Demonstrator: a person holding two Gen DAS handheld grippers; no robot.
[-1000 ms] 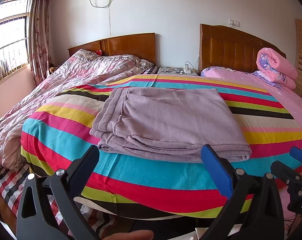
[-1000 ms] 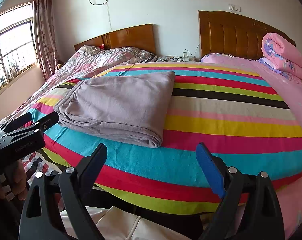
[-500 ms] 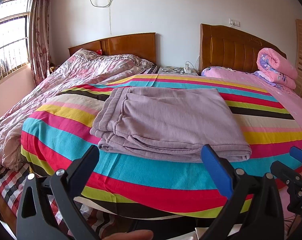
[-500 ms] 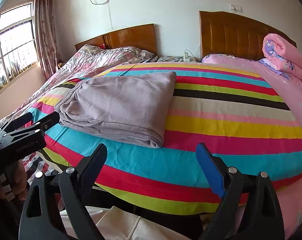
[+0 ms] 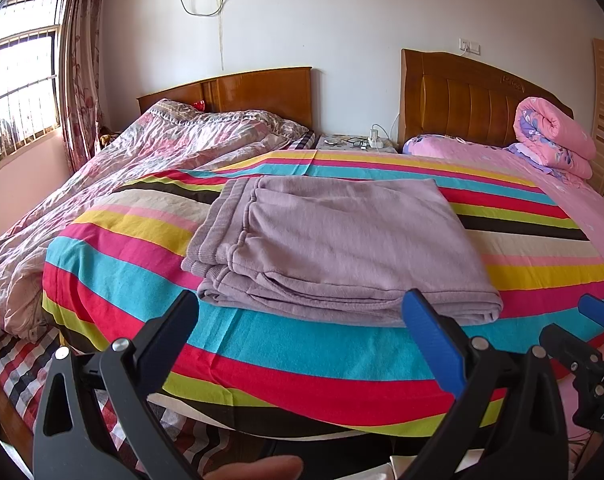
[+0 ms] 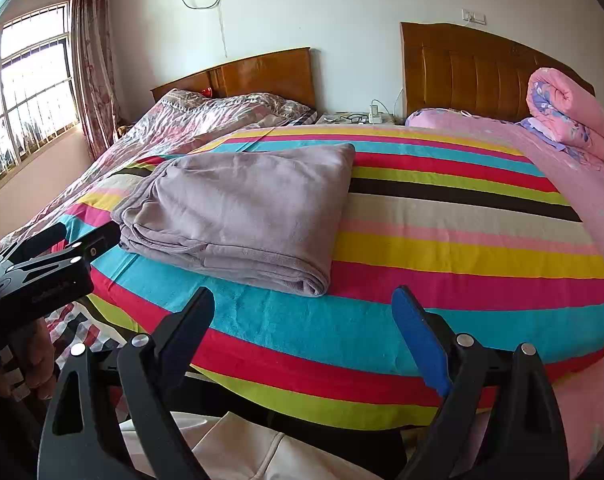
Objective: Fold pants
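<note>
pants [image 5: 338,248]: folded, lying on striped blanket [image 5: 262,344], left of middle | left gripper [image 5: 302,312]: spread wide, nothing between, hanging near bed edge | right gripper [image 6: 302,312]: spread, holding nothing

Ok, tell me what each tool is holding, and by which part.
Nothing. The left tool and right tool both stand open and empty, short of the folded mauve fleece pants lying on the striped blanket.

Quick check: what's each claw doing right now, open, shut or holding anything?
Left claw: open, holding nothing, short of the folded pants.
Right claw: open, empty, over the striped blanket.
</note>
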